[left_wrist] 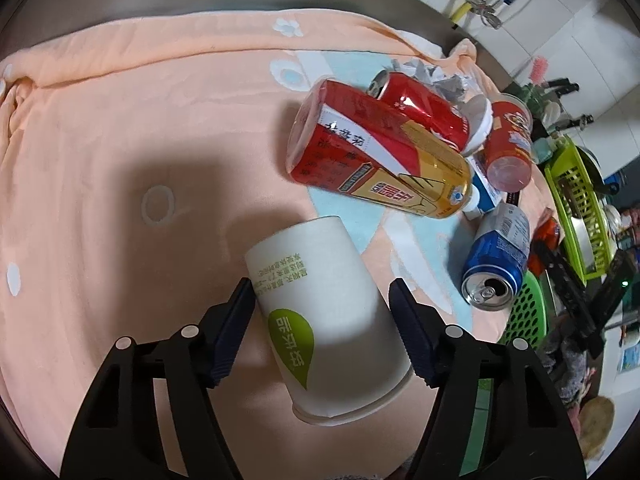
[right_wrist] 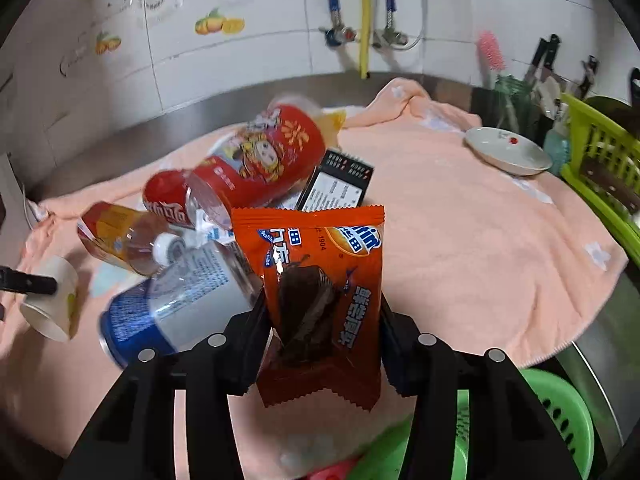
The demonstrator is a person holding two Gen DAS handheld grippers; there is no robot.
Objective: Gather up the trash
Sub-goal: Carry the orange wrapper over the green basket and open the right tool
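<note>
The wrapper [right_wrist: 322, 304], orange with a chocolate picture, stands upright between the right gripper's [right_wrist: 322, 320] jaws, which are clamped on its two side edges; its long axis runs vertically, one zigzag end up and the other down. It hangs above the near edge of the peach towel [right_wrist: 460, 240], with a green basket [right_wrist: 560, 408] below and to the right of it.

Left of the wrapper lies the paper cup [left_wrist: 326, 320] on its side on the towel, its long axis running away from the left wrist camera, open rim toward that camera and base pointing toward the pile. The left gripper's [left_wrist: 322, 322] jaws stand apart on either side of the cup; whether they touch it I cannot tell.

Behind the wrapper lies the pile: a blue can [right_wrist: 176, 304], a tea bottle [left_wrist: 380, 160], a red can [left_wrist: 420, 108], a red cup [right_wrist: 260, 160] and a dark box [right_wrist: 340, 188]. A dish [right_wrist: 506, 152] rests on the towel's far right.
</note>
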